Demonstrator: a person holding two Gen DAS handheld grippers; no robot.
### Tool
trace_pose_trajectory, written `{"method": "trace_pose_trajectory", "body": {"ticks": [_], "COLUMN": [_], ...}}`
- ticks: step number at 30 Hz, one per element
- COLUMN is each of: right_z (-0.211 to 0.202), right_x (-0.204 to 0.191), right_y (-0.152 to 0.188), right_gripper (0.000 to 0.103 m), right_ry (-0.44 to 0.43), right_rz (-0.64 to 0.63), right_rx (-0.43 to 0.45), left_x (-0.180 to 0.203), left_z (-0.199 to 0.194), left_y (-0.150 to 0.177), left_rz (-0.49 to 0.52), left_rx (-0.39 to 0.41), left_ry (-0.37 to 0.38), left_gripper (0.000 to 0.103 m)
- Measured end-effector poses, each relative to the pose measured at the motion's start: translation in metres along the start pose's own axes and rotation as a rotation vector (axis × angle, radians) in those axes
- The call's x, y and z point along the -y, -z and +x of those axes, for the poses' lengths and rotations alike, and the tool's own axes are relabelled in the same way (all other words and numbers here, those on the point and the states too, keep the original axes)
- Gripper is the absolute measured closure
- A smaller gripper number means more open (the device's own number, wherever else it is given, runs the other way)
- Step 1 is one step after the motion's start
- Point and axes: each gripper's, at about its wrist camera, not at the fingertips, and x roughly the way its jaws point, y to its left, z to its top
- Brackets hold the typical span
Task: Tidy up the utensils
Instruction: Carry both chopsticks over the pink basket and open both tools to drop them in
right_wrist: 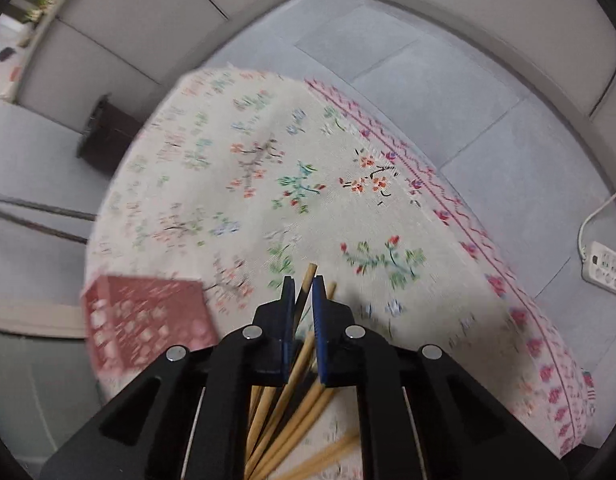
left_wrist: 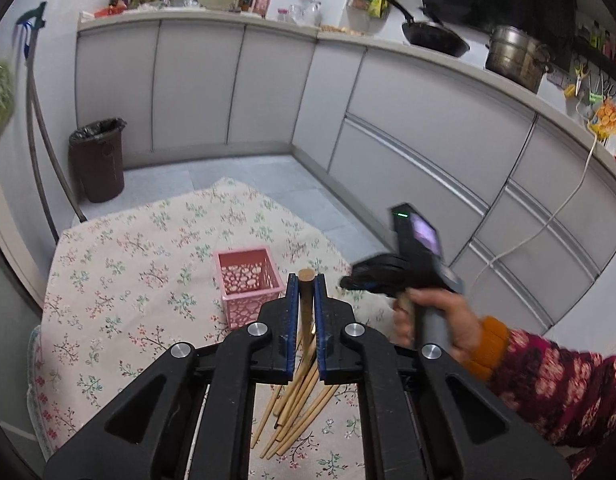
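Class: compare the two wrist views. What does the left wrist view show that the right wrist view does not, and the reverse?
Only the left wrist view: the counter with a black pan and steel pot, and the hand holding the right gripper. Only the right wrist view: a white power strip on the floor. Both: the floral tablecloth, pink basket, loose chopsticks, and a gripper shut on a chopstick.

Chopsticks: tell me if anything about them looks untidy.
Yes. The chopsticks lie fanned and crossing in a loose heap on the floral cloth, none visibly in the pink basket, which stands apart from the pile.
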Motion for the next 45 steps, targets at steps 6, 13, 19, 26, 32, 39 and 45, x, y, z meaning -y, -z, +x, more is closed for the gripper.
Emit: {"method": "trace_pose_trajectory", "body": {"ticks": [6,13,19,26,32,39,45], "right_z": [-0.087,-0.174,-0.234,-0.256,-0.227,-0.192,-0.156], "right_x": [-0.015,-0.030,-0.046,-0.075,-0.105,-0.123,-0.132], "right_y": [0.022,0.039,0.018,-0.014,-0.030,-0.040,-0.044], "right_gripper": [0.095,0.098,0.098,0.098,0.098,0.098,0.098], "right_ry": [-0.089,-0.133,-0.212,-0.310,-0.327,-0.328,-0.302], "right_rz": [-0.107,-0.228,-0.232,-0.245,-0.282,-0.291,-0.278], "right_rx": [0.130,0.275,0.432,0.494,0.460,0.414,0.351], "left_x": [0.009,0.004,-0.004,-0.014,-0.037,-0.062,-0.070], "left_z": [-0.014,-0.030,-0.041,-0.022,0.039,0.039,0.018], "left_y": [-0.003,-0.007,-0.043,-0.092,-0.094,-0.087,-0.093], "left_rz": [-0.021,-0.078,-0.118,-0.116,-0.138,-0.253,-0.299], "left_rx": [0.038,0.090,0.185,0.270,0.159,0.168,0.226], "left_ry": [-0.015,-0.030,-0.068,-0.160,-0.186,-0.176,-0.187], "left_gripper": [0.096,0.096,0.096,0.096,0.093,0.069,0.058]}}
